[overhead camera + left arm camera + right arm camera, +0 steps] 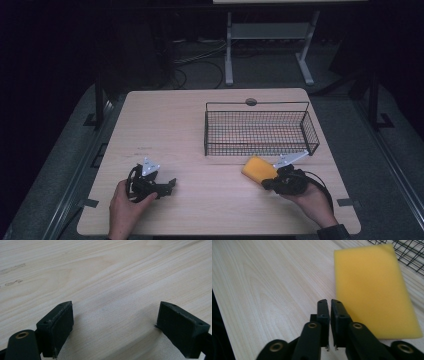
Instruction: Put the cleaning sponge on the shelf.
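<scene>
Sponge (372, 290) beside right gripper (330, 305) fingers closed empty, left gripper (115, 322) fingers wide

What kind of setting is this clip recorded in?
Likely a lab or recording studio, not a home: a bare wooden table with just a wire basket and sponge, dark surroundings, and floor cables behind.

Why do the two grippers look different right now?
The left gripper has its jaws spread wide over bare table; the right gripper has its jaws nearly closed with nothing between them. The right one sits beside a yellow sponge by the wire basket; the left has nothing near. Both are black and hand-held.
</scene>
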Demonstrator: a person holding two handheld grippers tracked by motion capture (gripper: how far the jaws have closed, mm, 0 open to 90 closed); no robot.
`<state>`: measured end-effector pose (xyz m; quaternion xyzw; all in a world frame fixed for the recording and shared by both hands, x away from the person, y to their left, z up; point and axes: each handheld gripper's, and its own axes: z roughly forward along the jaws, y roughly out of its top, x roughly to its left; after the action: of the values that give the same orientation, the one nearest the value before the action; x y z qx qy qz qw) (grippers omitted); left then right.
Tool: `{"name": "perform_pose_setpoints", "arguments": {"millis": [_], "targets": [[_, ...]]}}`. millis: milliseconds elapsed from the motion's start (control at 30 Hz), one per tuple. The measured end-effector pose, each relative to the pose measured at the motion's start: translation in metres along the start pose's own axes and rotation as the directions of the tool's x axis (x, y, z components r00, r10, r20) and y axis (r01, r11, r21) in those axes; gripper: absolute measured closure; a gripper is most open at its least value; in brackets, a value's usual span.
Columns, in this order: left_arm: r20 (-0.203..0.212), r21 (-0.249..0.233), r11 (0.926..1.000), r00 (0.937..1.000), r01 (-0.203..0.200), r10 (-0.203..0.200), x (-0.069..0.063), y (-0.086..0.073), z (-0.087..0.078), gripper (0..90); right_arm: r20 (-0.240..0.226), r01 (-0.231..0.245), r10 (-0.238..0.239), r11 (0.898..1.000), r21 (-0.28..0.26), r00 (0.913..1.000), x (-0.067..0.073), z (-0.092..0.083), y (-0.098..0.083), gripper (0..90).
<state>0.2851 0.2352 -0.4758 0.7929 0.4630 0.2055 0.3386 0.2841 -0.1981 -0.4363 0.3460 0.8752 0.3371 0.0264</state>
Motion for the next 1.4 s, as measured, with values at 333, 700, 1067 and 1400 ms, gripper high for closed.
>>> {"name": "perform_pose_setpoints", "arguments": {"millis": [333, 700, 1067, 1400], "targets": [[0.0, -0.001, 1.0, 1.0, 0.001, -0.001, 0.0, 0.0, 0.0, 13.1, 0.018, 0.021, -0.021, 1.0, -0.007, 0.9996, 0.005, -0.013, 0.012, 59.3], [0.0, -0.001, 1.0, 1.0, 0.001, -0.001, 0.0, 0.0, 0.0, 13.0, 0.08, 0.012, -0.016, 0.998, 0.055, 0.9966, -0.005, -0.015, 0.026, 30.0], [0.0, 0.001, 1.0, 1.0, 0.002, -0.002, 0.0, 0.0, 0.0, 13.1, 0.113, 0.057, -0.075, 0.987, 0.153, 0.9907, -0.013, 0.005, 0.05, 17.0], [0.0, 0.001, 1.0, 1.0, 0.001, -0.001, 0.0, 0.0, 0.0, 13.0, 0.125, 0.063, -0.09, 0.977, 0.205, 0.9881, -0.018, 0.024, 0.06, 13.7]]}}
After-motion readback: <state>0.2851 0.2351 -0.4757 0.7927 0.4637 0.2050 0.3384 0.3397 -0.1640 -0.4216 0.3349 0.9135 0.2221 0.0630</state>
